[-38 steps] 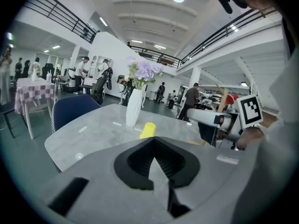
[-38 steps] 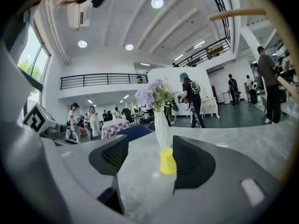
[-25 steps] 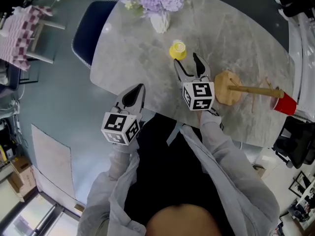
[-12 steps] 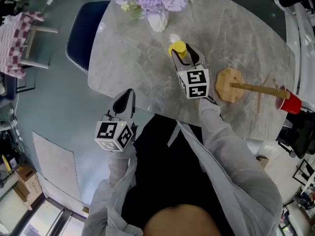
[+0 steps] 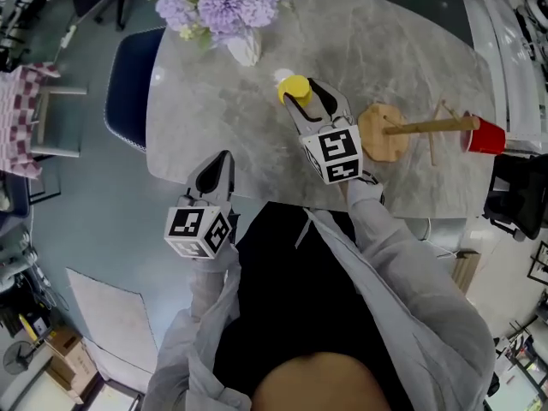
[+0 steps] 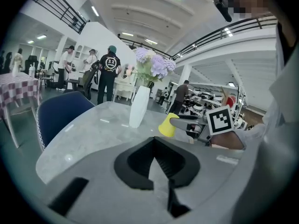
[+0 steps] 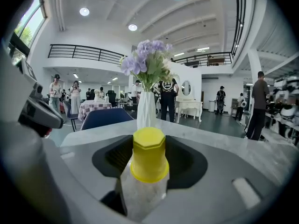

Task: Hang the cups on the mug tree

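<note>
The right gripper (image 5: pixel 312 99) has just been closing and now squeezes the yellow cup (image 5: pixel 294 89), which sits upside down between its jaws, over the grey desk (image 5: pixel 214 101) near the vase of flowers (image 5: pixel 244 48). The left gripper (image 5: pixel 223 158) is closed with nothing in it, at the desk's near edge. The wooden mug tree (image 5: pixel 402 130) stands just beside the right gripper, with a red cup (image 5: pixel 486 136) on its top.

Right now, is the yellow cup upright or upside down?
Upside down: the yellow cup shows a narrow closed base on top, wider rim below.

A white vase (image 5: pixel 244 50) of purple flowers (image 5: pixel 229 7) stands on the marble table (image 5: pixel 205 114).
</note>
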{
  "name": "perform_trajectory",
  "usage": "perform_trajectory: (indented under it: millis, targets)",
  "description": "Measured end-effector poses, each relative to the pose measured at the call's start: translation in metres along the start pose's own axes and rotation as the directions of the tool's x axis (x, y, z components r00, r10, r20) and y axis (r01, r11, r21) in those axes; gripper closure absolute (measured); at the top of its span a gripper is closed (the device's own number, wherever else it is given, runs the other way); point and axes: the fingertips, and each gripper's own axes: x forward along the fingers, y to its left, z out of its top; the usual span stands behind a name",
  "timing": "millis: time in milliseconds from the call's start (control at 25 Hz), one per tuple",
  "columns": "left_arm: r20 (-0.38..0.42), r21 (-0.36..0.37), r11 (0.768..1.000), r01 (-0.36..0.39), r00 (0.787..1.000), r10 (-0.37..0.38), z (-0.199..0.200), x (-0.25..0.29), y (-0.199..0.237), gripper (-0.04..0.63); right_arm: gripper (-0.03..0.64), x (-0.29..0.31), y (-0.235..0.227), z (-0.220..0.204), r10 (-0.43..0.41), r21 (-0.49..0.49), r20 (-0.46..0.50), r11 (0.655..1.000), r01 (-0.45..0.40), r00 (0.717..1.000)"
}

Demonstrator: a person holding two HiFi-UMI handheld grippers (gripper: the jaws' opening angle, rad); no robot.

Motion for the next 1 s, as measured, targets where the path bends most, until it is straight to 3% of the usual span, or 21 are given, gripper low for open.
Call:
perform_trajectory:
  millis: [480, 680, 840, 1000]
  targets:
    - [-0.012, 0.101, 0.978, 0.185, 0.983, -0.185, 0.006, 0.024, -0.056, 0.588, 0.39, -0.103, -0.02, 0.032, -0.196, -0.138, 0.03, 0.97, 0.198, 0.98]
    - [-0.008, 0.129, 0.962, 0.242, 0.97, -0.243, 0.012, 0.029, -0.08, 0.588, 0.39, -0.137, -0.032, 0.045, -0.289, -0.214, 0.052, 0.932, 0.293, 0.956]
    - [-0.016, 0.138, 0.951, 0.276, 0.961, -0.276, 0.011, 0.03, -0.092, 0.588, 0.388, -0.159, -0.05, 0.047, -0.389, -0.259, 0.044, 0.885, 0.386, 0.92]
    - [-0.024, 0.139, 0.946, 0.292, 0.956, -0.291, 0.01, 0.032, -0.101, 0.588, 0.389, -0.17, -0.063, 0.037, -0.442, -0.326, 0.011, 0.846, 0.421, 0.897]
